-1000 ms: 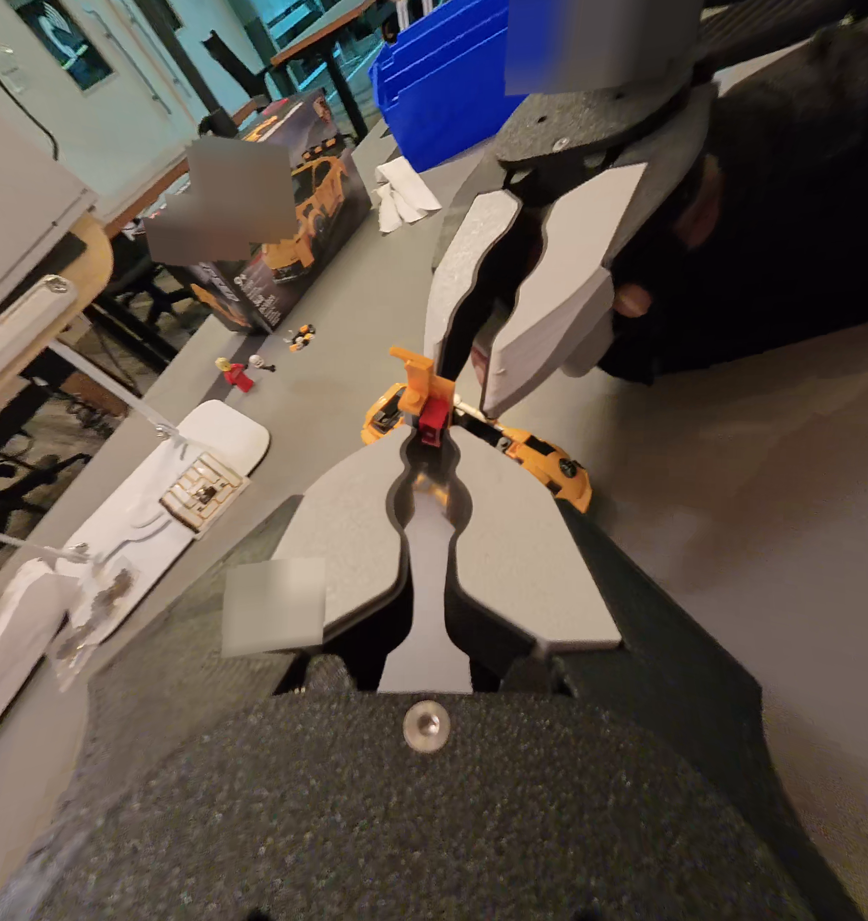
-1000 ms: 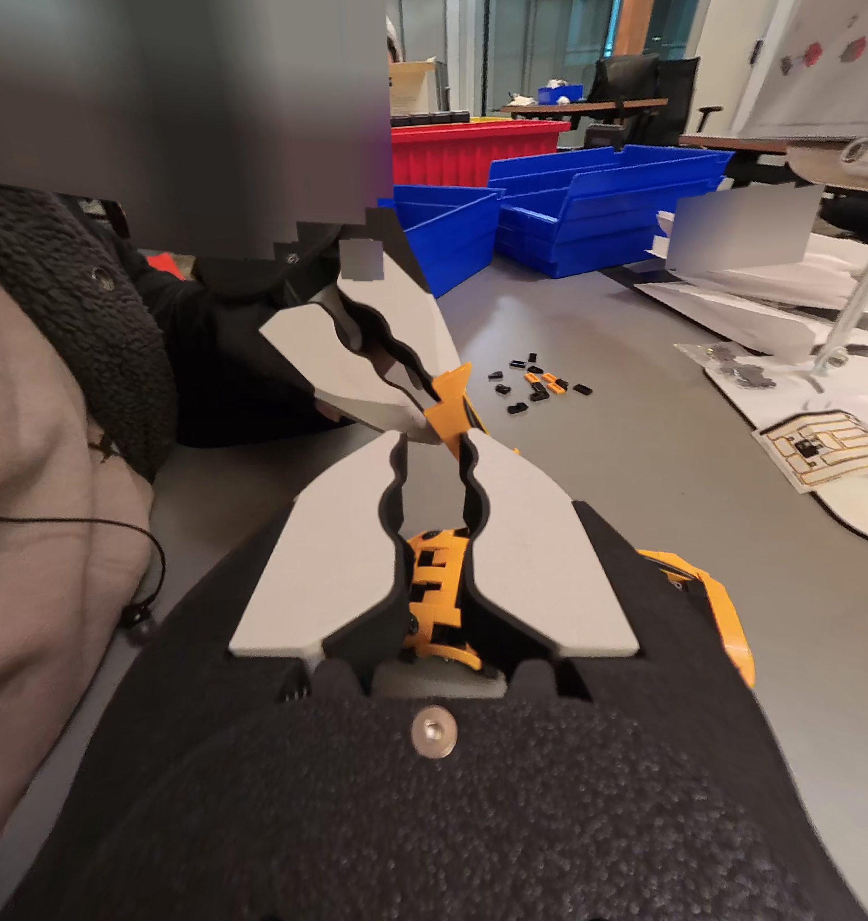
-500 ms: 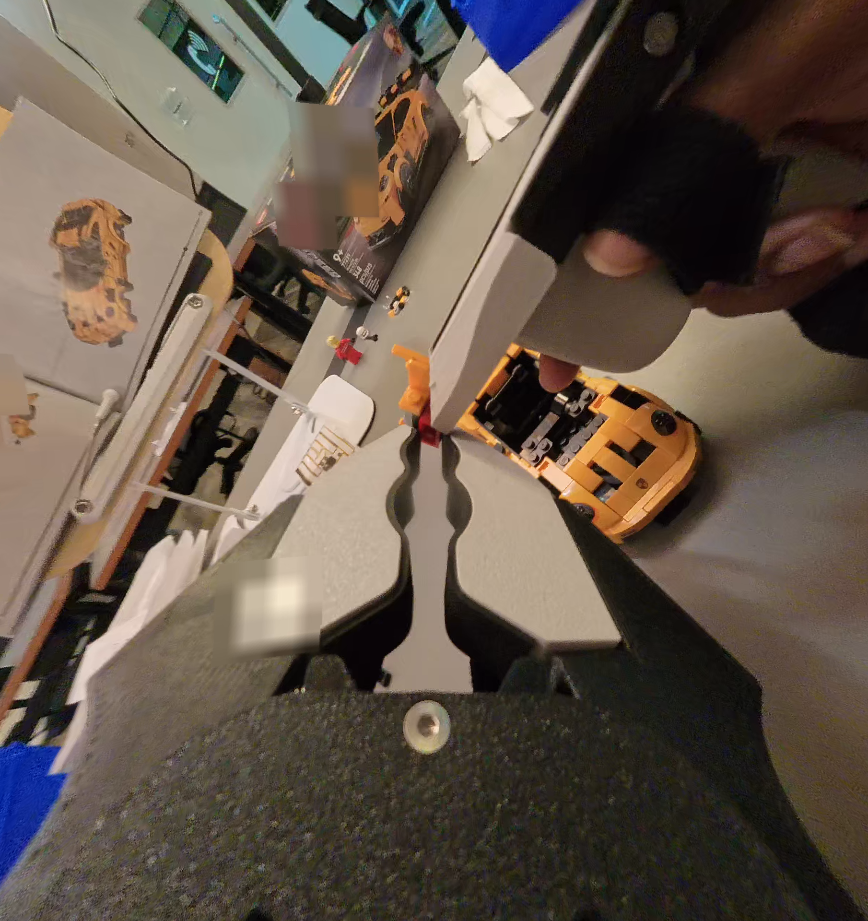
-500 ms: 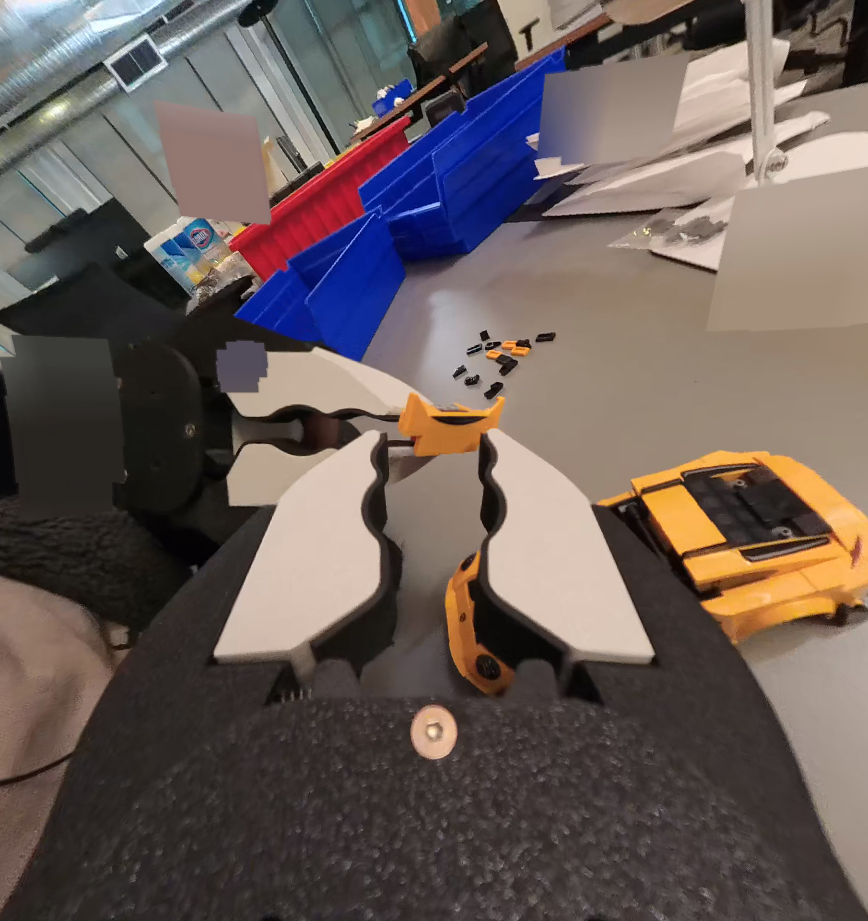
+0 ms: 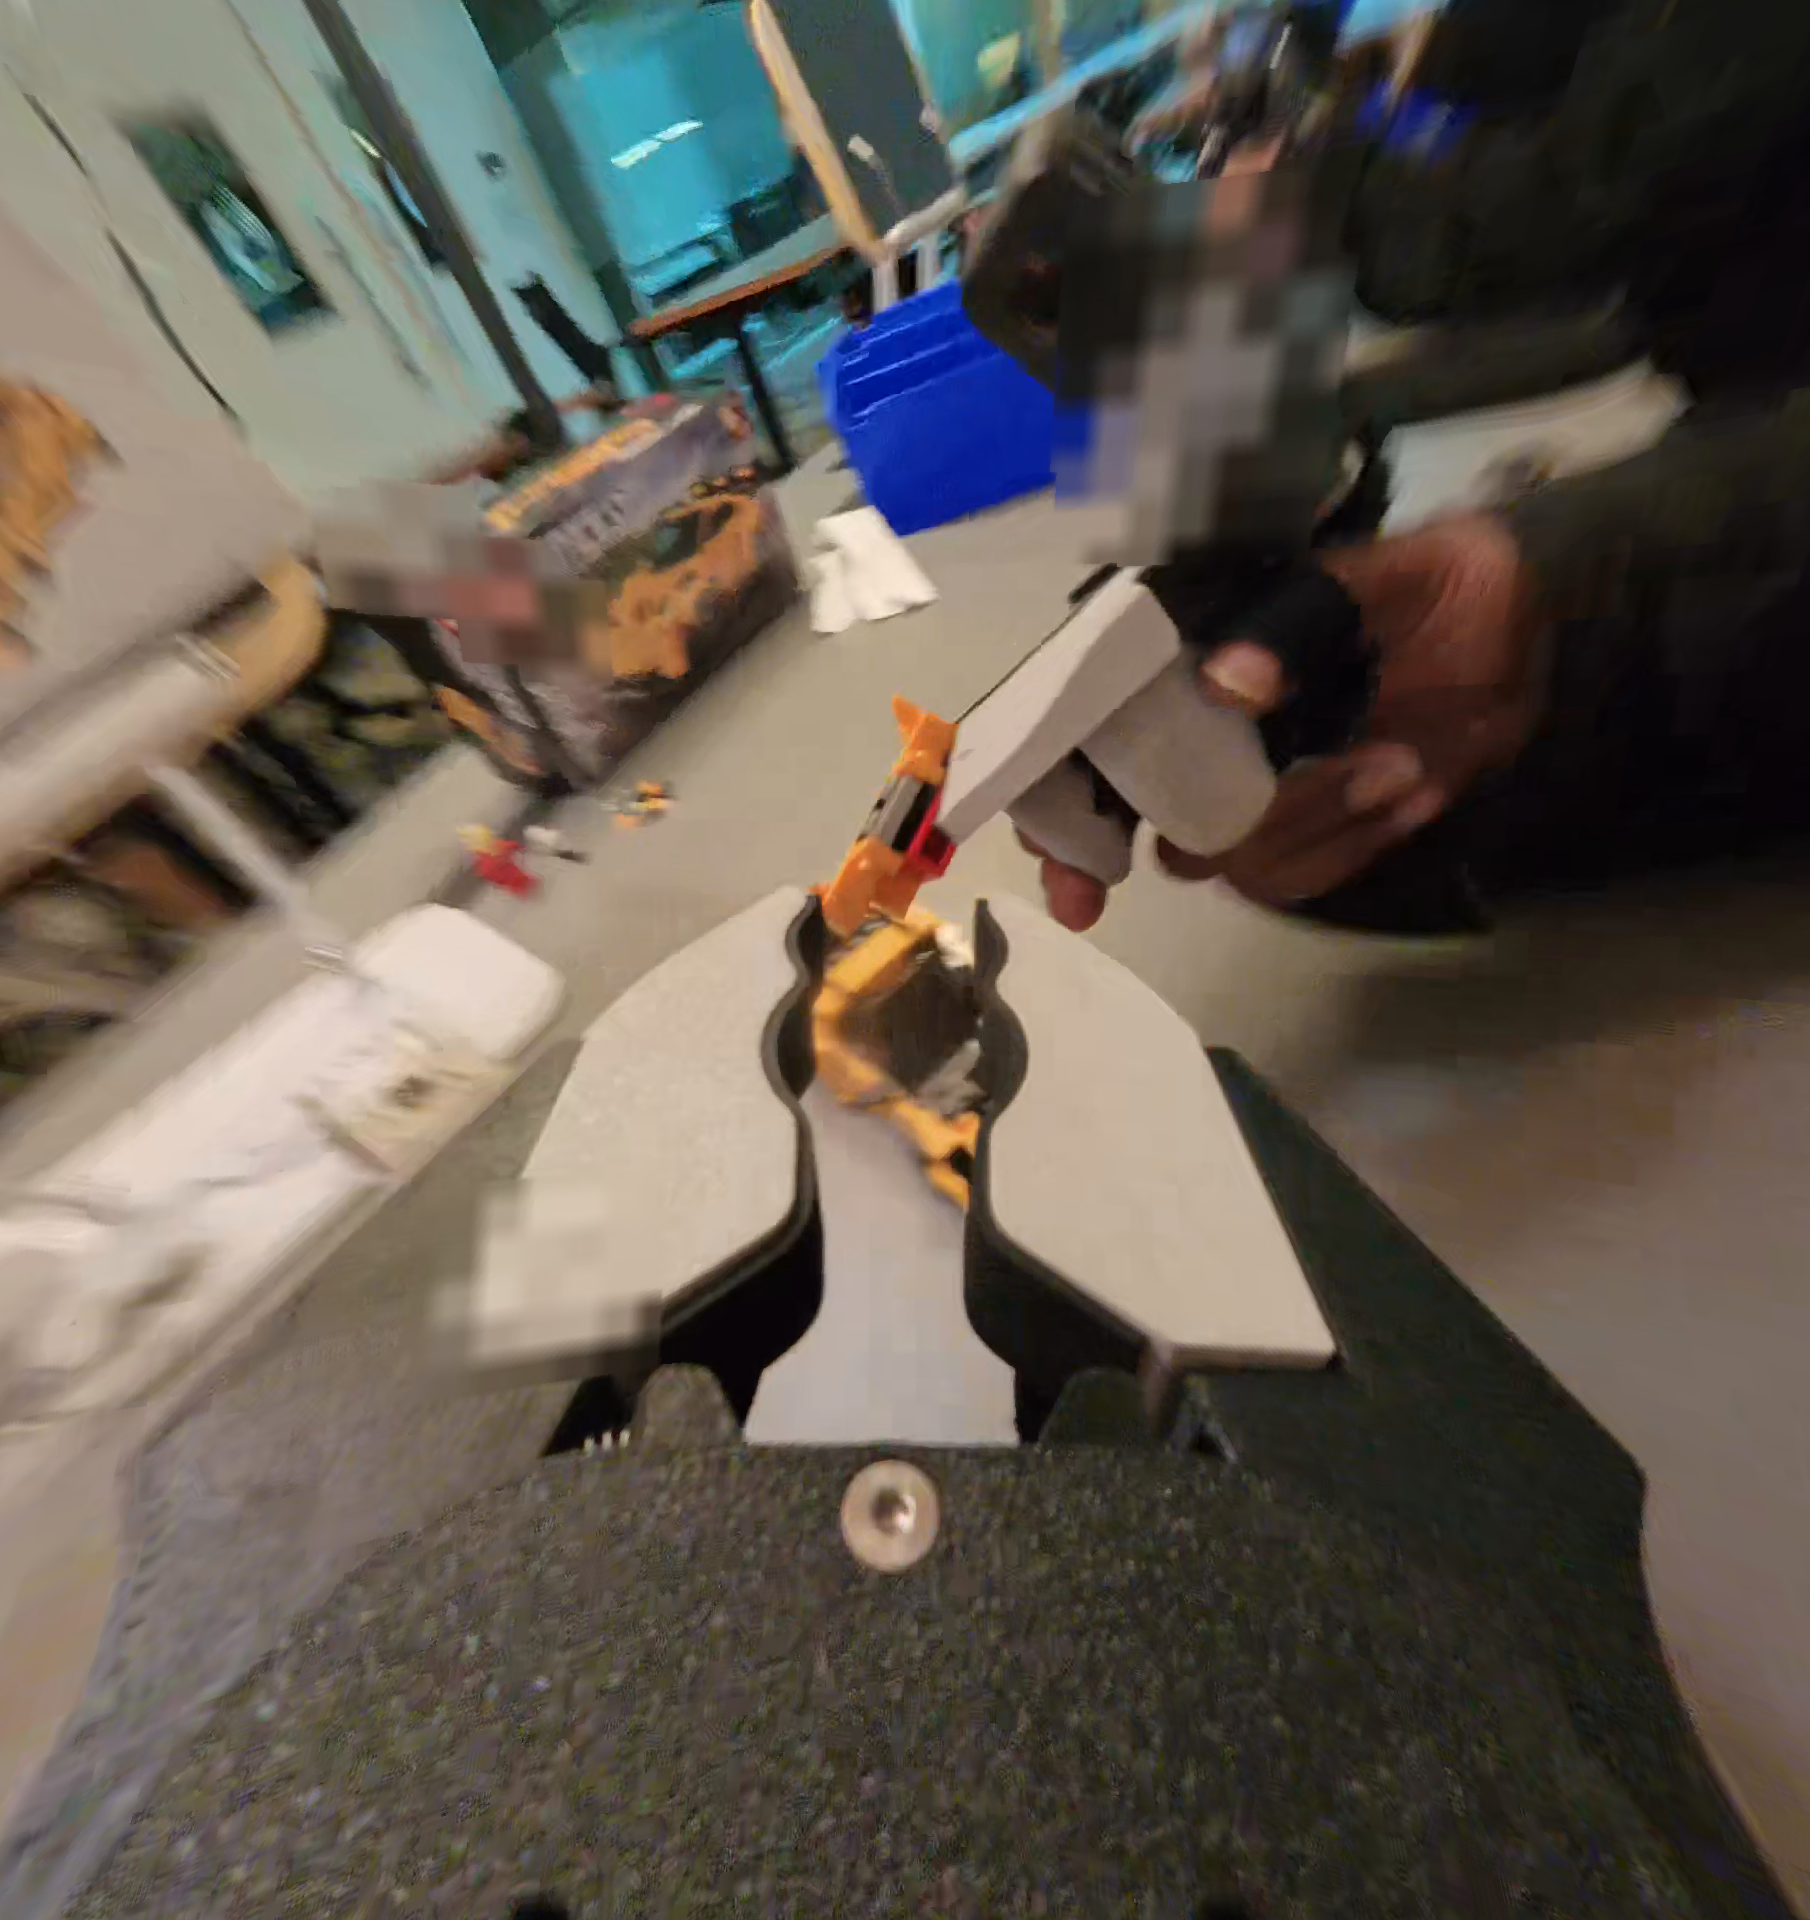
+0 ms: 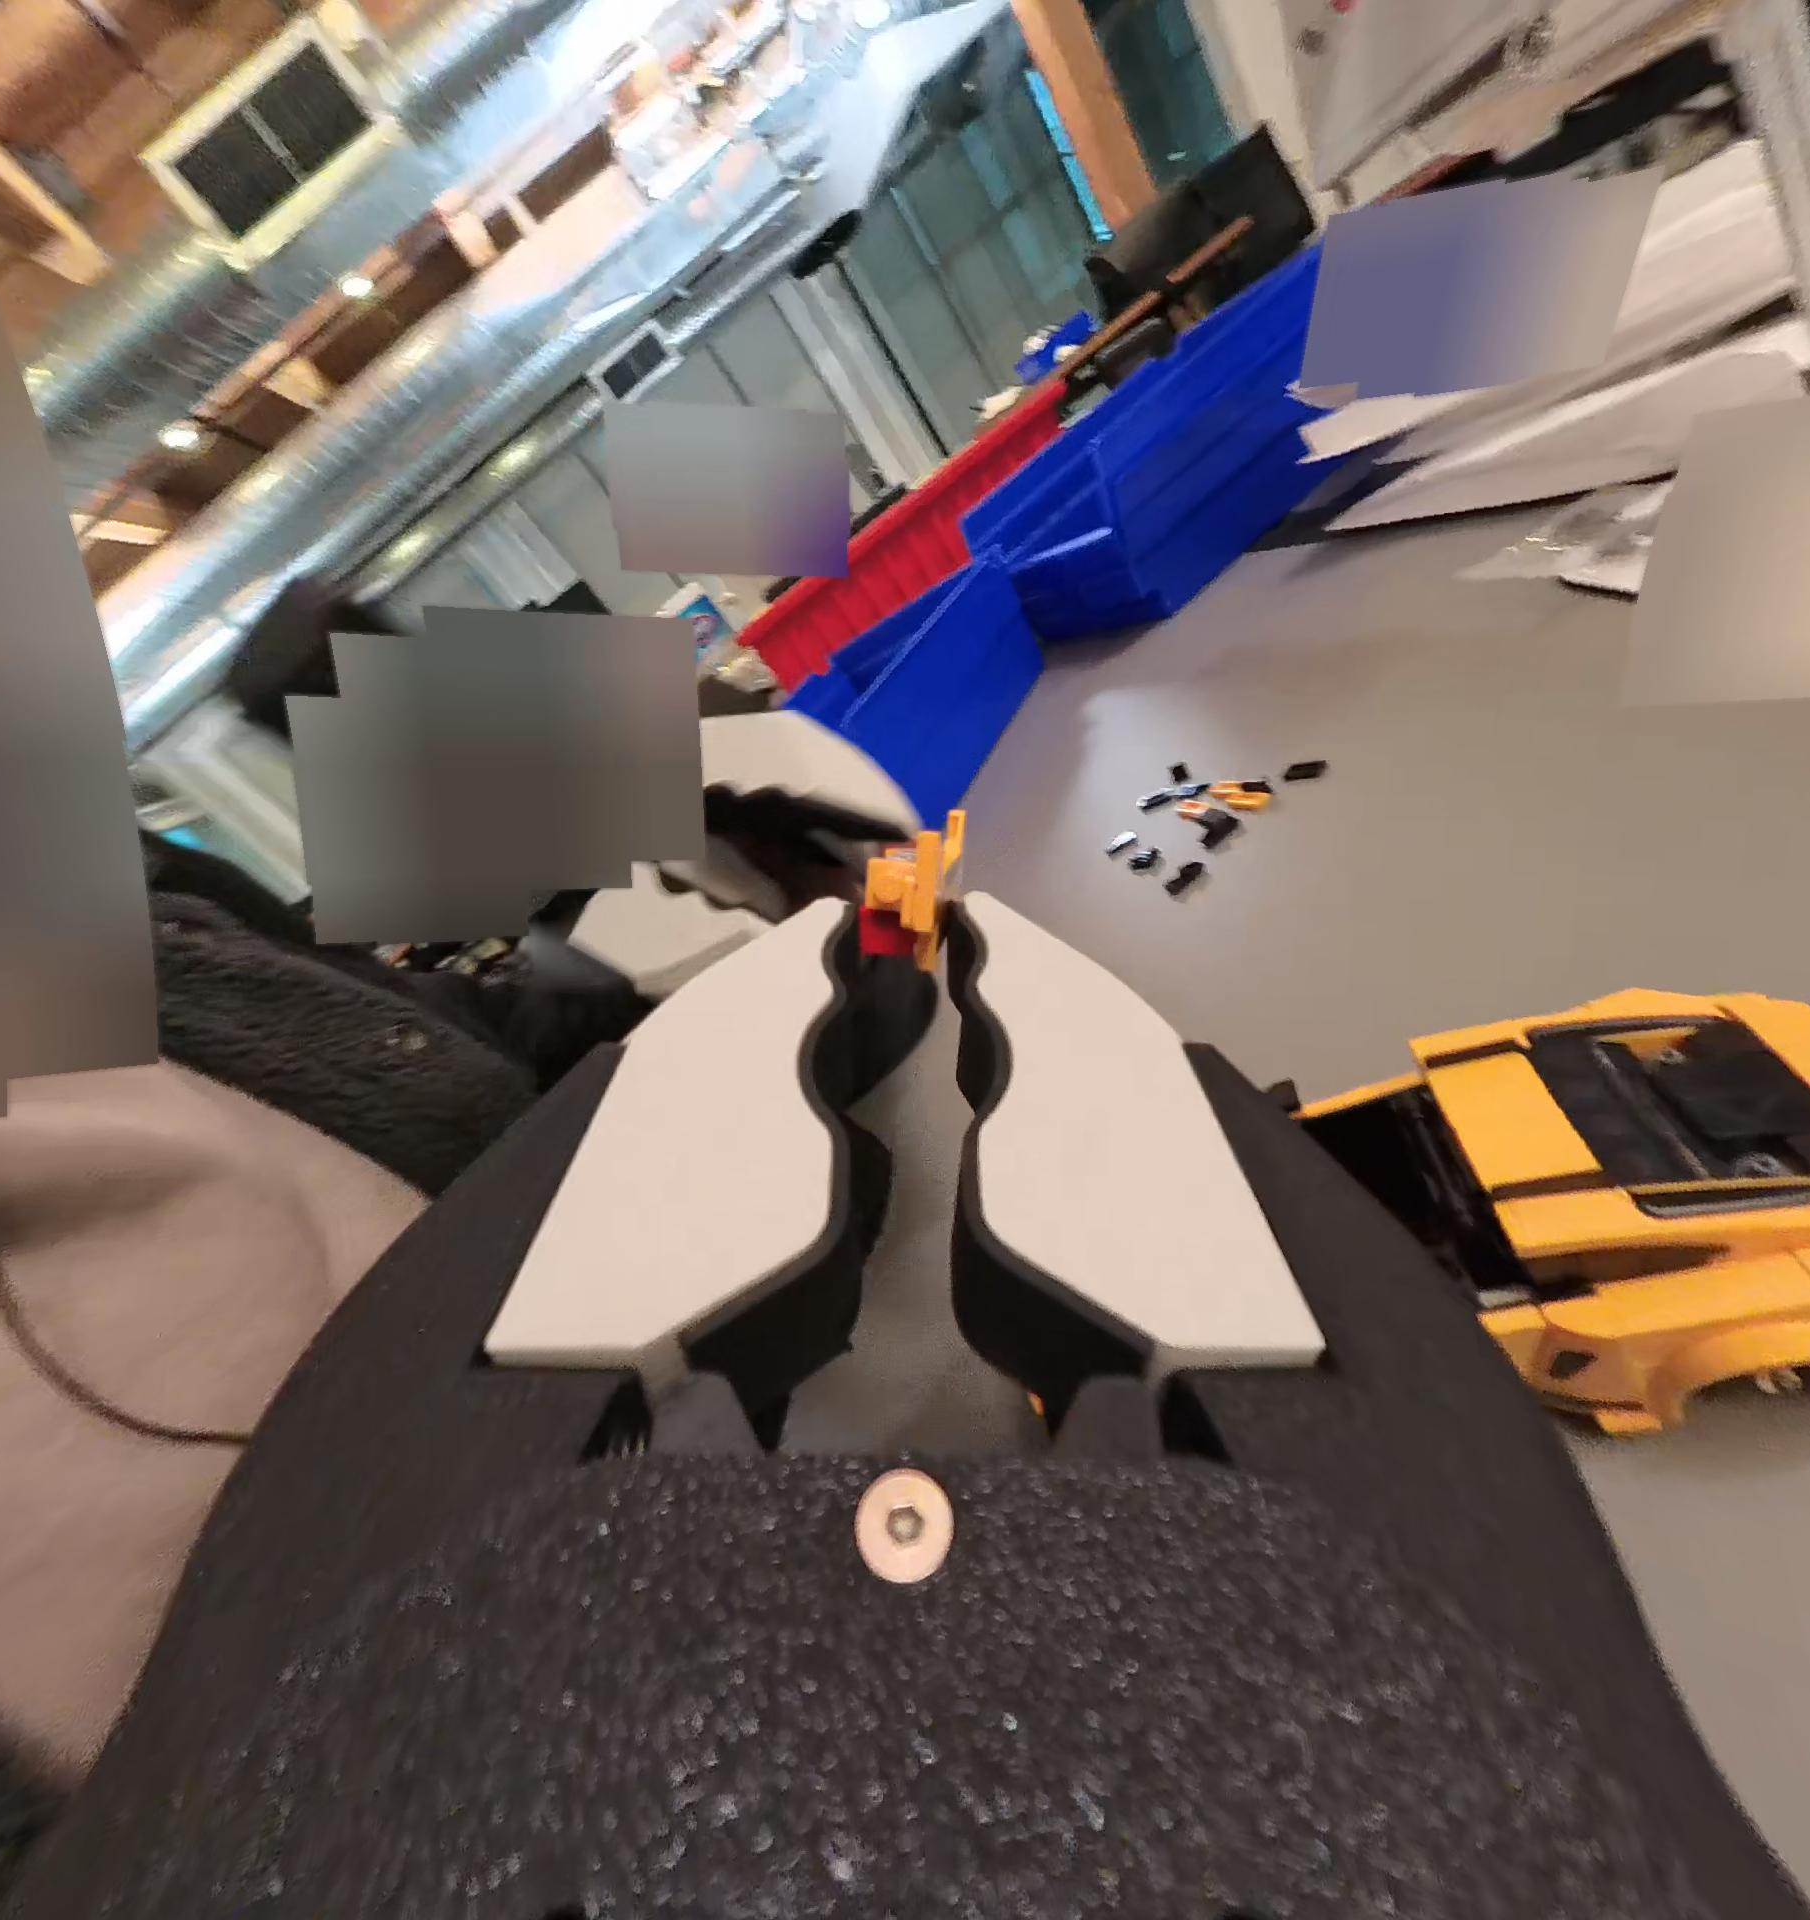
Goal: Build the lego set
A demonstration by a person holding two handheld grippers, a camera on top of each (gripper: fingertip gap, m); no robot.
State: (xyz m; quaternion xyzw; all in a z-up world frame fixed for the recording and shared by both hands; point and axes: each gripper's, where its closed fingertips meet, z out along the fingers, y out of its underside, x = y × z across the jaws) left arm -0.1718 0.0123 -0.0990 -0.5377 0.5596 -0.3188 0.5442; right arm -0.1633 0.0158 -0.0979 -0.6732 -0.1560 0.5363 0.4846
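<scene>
Small orange-and-red sub-assembly (image 6: pixel 906 894), pinched at the tips of the right gripper (image 6: pixel 896 920), held above and apart from the orange car body (image 6: pixel 1607 1195) on the table, while the left gripper (image 5: pixel 896 914), fingers parted, straddles it.

Dim indoor light, heavy motion blur at edges, wide-angle warp, bg soft

Each claw (image 5: pixel 890 914) (image 6: pixel 901 914) is built of pale grey wavy-edged fingers (image 5: pixel 672 1122) on a black speckled body with one silver screw (image 6: pixel 902 1526); a black fleece sleeve (image 6: pixel 288 1018) is worn.
</scene>
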